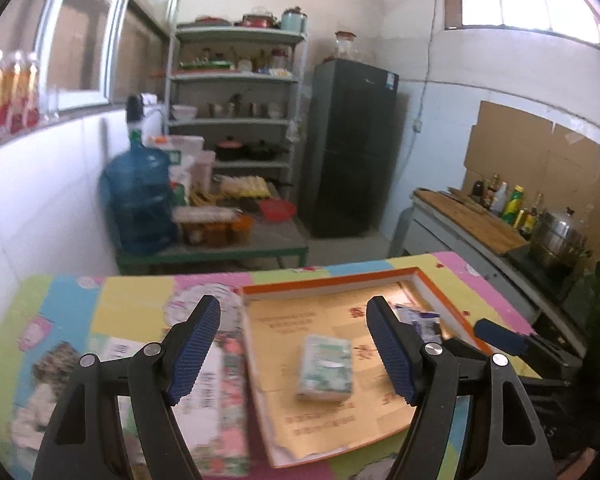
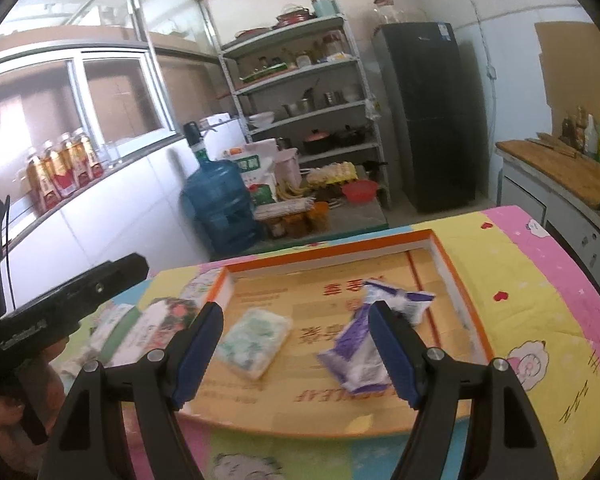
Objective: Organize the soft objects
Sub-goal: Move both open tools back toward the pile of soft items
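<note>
Orange-rimmed, the tray (image 2: 446, 256) already holds a green tissue pack (image 2: 256, 340) and a purple packet (image 2: 356, 356); more packs (image 2: 140, 328) lie on the worktop (image 2: 540, 320) just left of the tray. We judge those come next: their long axes run away from us, and our left hand-held gripper (image 1: 294, 350), released and empty, is nearer than the right hand-held gripper (image 2: 296, 350), also released.
</note>
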`<control>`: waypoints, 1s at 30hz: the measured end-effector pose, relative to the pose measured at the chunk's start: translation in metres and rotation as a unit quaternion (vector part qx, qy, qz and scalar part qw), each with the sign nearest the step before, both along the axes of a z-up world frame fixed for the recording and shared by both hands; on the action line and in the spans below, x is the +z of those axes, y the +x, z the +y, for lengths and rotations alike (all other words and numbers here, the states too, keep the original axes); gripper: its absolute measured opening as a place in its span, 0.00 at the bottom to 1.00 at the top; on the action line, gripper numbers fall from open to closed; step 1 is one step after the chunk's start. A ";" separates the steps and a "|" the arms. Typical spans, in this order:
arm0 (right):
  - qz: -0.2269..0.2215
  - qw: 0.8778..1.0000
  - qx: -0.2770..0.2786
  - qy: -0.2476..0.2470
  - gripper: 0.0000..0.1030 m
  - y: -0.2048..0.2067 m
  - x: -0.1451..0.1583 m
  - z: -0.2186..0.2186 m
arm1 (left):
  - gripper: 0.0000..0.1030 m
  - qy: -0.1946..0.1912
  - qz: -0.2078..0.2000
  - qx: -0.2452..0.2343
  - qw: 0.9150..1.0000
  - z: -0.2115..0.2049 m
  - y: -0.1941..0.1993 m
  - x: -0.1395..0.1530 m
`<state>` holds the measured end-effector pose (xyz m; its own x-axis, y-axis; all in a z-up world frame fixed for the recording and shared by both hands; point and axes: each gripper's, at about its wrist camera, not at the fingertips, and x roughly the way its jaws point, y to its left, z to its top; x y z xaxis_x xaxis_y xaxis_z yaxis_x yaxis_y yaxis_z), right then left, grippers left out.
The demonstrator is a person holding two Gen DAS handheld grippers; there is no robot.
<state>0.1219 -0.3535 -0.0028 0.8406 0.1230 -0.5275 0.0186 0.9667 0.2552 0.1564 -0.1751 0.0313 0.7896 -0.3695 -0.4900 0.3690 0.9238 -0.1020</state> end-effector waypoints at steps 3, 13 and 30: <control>-0.005 1.000 0.010 -0.006 0.73 -0.006 0.004 0.018 | 0.75 0.009 -0.019 0.008 1.000 0.017 -0.010 0.007; -0.017 0.997 0.075 -0.008 0.72 -0.016 0.008 0.089 | 0.75 0.036 -0.040 0.075 0.996 0.099 -0.042 0.014; 0.004 0.990 0.138 -0.027 0.72 -0.020 -0.007 0.166 | 0.75 -0.001 -0.007 0.120 0.993 0.206 -0.067 -0.023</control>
<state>0.1023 -0.1878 -0.0097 0.7741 0.3192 -0.5467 -0.2460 0.9474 0.2048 0.0889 0.0307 0.0084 0.8621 -0.1714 -0.4768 0.1401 0.9850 -0.1008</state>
